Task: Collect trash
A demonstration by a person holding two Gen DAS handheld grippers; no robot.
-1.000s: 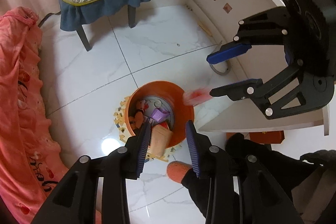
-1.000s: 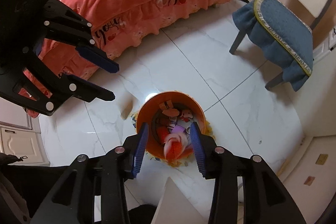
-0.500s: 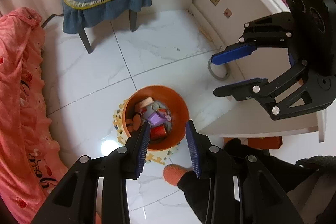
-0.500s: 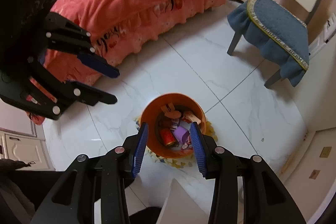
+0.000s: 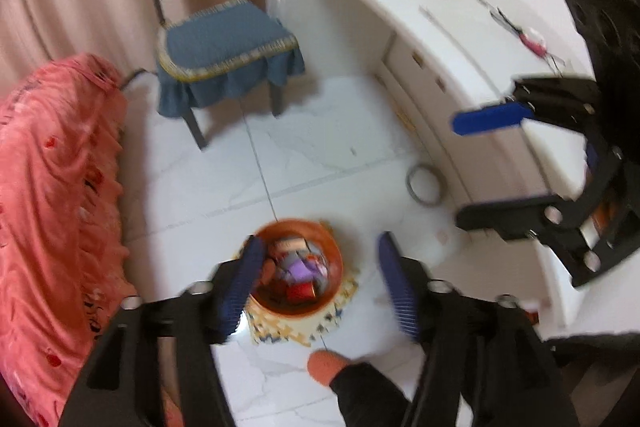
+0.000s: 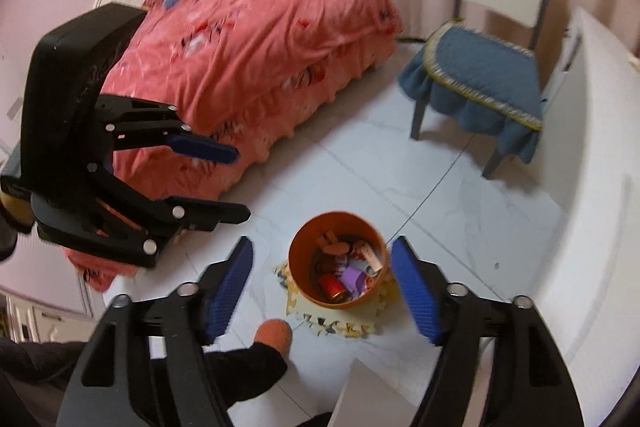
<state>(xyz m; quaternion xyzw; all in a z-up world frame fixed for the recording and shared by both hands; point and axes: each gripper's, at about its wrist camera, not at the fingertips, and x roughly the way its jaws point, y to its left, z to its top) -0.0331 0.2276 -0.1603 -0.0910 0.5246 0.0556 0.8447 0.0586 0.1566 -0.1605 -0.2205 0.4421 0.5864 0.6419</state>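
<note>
Trash (image 6: 348,273) in the orange bin (image 6: 298,259), lower centre, looks light and crushable; grip pieces mid-body. Left gripper (image 5: 320,279) and right gripper (image 6: 322,287), just opened, stand spread and empty.

Grippers open above a full bin

Left gripper (image 5: 316,277), jaws just widened and empty, hangs over the orange bin (image 5: 334,263); right gripper (image 5: 460,171) alongside.

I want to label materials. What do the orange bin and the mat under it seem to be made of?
Orange bin: likely smooth plastic, given its even colour and thin round rim. Mat: probably soft foam puzzle tiles, judging by the interlocking toothed edges and matte printed surface.
</note>
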